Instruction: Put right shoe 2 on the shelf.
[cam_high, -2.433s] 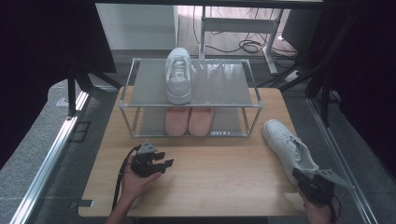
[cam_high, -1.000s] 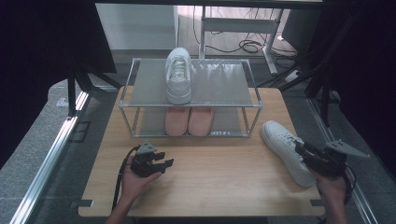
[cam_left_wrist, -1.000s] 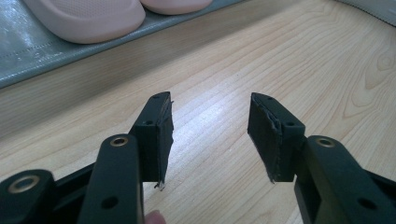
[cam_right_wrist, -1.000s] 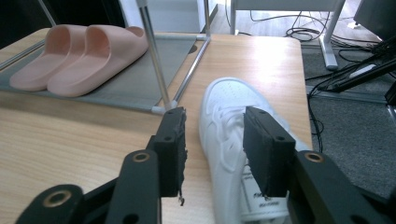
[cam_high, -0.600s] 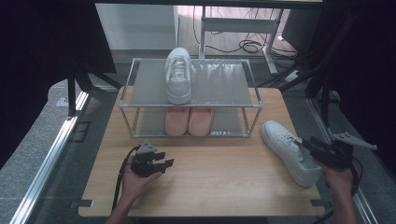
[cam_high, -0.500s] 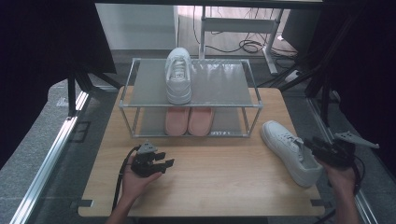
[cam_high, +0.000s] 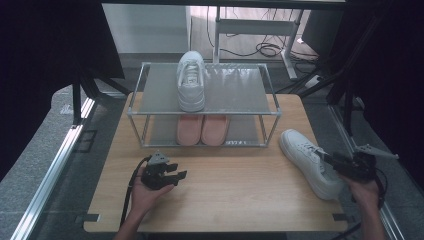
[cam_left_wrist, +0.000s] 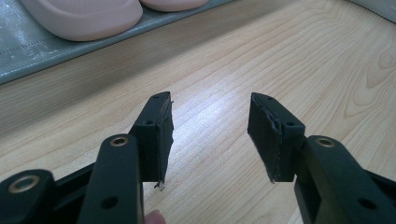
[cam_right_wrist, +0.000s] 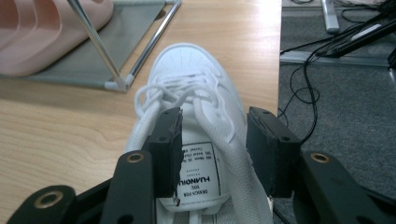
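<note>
Wooden table (cam_high: 235, 185) from above: white sneaker (cam_high: 310, 162) lies near its right edge, right gripper (cam_high: 334, 161) over its heel end; left gripper (cam_high: 175, 172) rests front-left. Left gripper view: jaws wide, only bare wood between. Right gripper view: jaws, just been opening, straddle the sneaker's tongue (cam_right_wrist: 198, 179), nothing clamped.

White label on the tongue of the white sneaker (cam_right_wrist: 205, 140) at the right edge of the desk (cam_right_wrist: 70, 135): large black word "HUANQIU", seen upside down in the right gripper view. Smaller lines of print above and below that word, too small to read. Small white label (cam_high: 234, 143) on the front rail of the shoe rack (cam_high: 210, 113): illegible.
</note>
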